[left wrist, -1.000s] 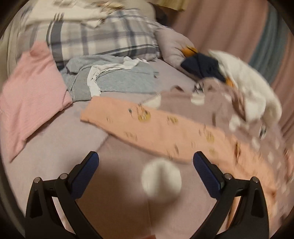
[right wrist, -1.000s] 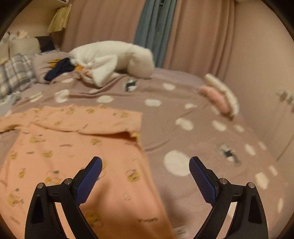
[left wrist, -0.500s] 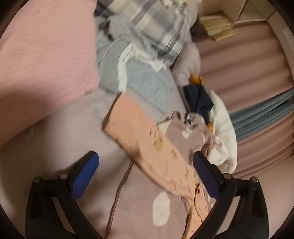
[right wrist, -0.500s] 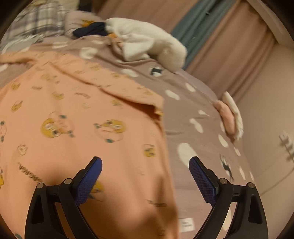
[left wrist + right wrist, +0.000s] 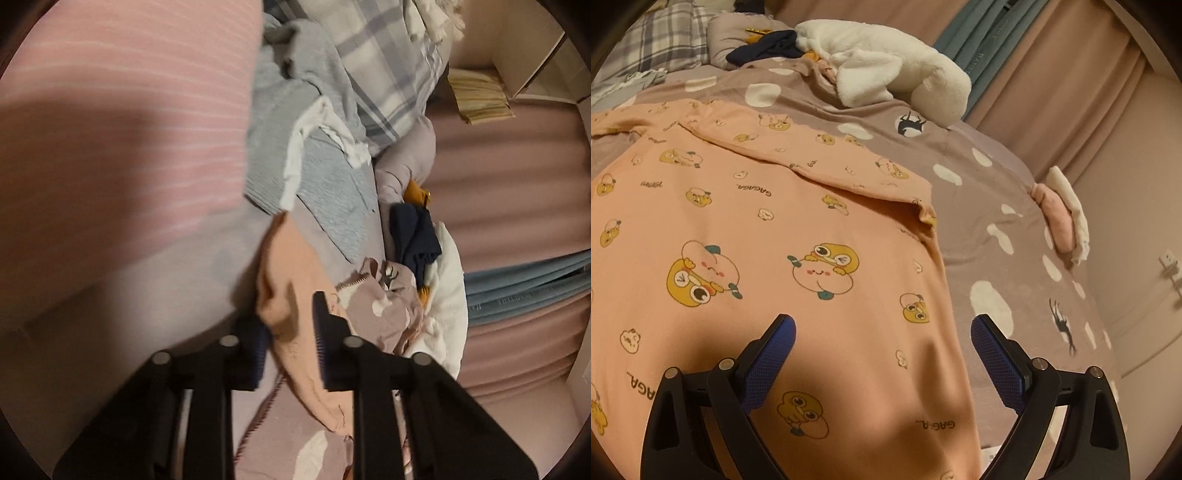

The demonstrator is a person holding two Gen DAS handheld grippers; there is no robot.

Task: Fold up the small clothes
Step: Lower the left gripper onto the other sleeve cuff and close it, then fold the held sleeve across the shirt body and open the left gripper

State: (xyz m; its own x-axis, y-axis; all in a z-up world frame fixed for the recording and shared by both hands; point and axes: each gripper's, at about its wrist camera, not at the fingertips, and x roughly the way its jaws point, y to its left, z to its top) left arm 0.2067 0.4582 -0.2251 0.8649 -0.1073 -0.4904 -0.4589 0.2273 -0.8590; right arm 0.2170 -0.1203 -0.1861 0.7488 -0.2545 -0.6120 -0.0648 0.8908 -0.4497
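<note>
An orange shirt (image 5: 768, 236) with little cartoon faces is spread flat on the bed (image 5: 993, 229), so that it can be folded neatly. One end of the shirt, most likely a sleeve, is caught between the fingers of the left gripper (image 5: 291, 343); they have just been closing, and the cloth is now bunched in the narrow gap, held tight so it can be lifted and laid over. The right gripper (image 5: 882, 354) is held low over the bottom part of the shirt, near its edge, with its fingers wide apart and nothing between them. It is probably kept there so the hem can be taken or the cloth pressed down. Other clothes are kept out of the way: a pink top (image 5: 122, 122) and a grey top (image 5: 317, 173) lie beside the shirt, and a white fluffy thing (image 5: 894, 70) is piled farther up the bed.
</note>
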